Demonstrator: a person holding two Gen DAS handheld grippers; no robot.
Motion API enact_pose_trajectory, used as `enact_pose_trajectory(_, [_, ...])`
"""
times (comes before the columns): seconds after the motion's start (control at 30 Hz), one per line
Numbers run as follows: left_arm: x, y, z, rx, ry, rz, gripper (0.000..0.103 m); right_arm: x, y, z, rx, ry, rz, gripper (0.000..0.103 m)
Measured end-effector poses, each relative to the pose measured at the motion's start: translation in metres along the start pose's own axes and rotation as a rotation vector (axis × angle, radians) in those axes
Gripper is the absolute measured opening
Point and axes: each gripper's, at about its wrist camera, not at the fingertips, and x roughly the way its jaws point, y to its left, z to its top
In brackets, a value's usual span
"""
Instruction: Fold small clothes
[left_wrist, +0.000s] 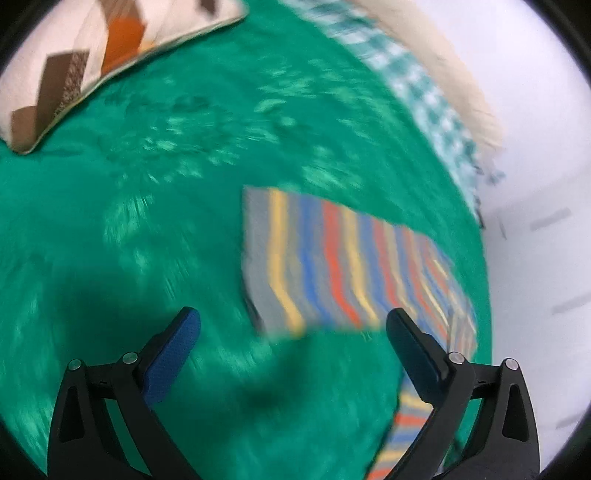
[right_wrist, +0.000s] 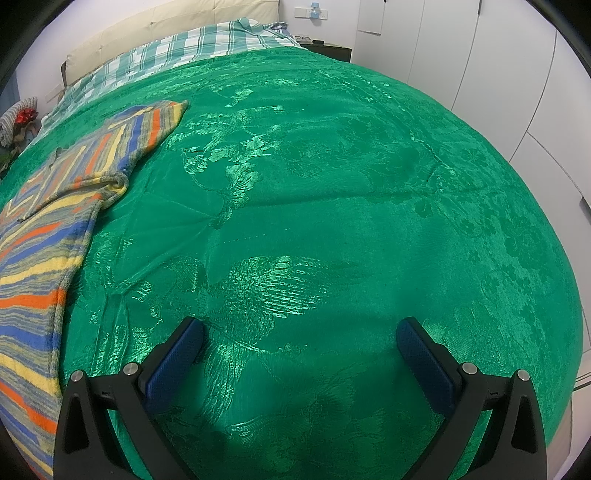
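Your left tool stood with its two blue-padded fingers spread nearly as wide as they go and nothing between them but bare bedcover; it had hold of nothing. Its view was smeared with motion blur, so fine detail there could not be told. Just beyond its tips, and reaching under the right-hand finger, lay the small knitted garment striped in grey, yellow, blue and orange, flat on the shiny green patterned bedspread, its upper part looking like a squared, doubled-over panel. That suggests you had let the cloth lie so a fold could rest on the bed, though how many folds were done the blur hid. Your right tool was likewise wide open and empty, poised over bare bedspread well apart from the garment, which sat at the far left of its view with one rolled edge and a sleeve-like piece stretching away toward the head of the bed. Parked there, it looked to be waiting out of the way, leaving the cloth free for the other hand. Farther out lay a cream cushion with brown and orange blocks and a green-and-white checked sheet at the bed's head. No basket, box or other container was in sight, so nothing was held in one.
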Motion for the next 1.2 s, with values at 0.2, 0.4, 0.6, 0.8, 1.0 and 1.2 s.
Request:
enact_pose_trajectory(0.2, [0.037,0.004,0.03,-0.055,0.011,-0.014,0.036,0.001,0.001,0.002,-0.002,0.0,-0.001,0.103])
enact_pose_trajectory(0.4, [0.02,-0.059,0.053,0.114,-0.039,0.032,0.0,0.002,0.001,0.002,-0.002,-0.002,-0.001,0.103])
enact_pose_trajectory(0.6, [0.009,-0.211,0.037,0.446,-0.015,-0.052,0.0,0.004,0.001,0.003,0.003,-0.008,-0.005,0.103])
enact_pose_trajectory(0.8, [0.051,-0.347,-0.029,0.699,0.084,-0.198,0.0,0.006,0.002,0.004,0.006,-0.012,-0.002,0.103])
enact_pose_trajectory(1.0, [0.135,-0.379,-0.086,0.738,0.257,-0.205,0.047,0.006,0.003,0.003,0.006,-0.013,-0.004,0.103])
enact_pose_trajectory(1.2, [0.11,-0.339,-0.064,0.633,0.133,-0.192,0.067,0.005,0.004,0.001,0.007,-0.016,0.0,0.103])
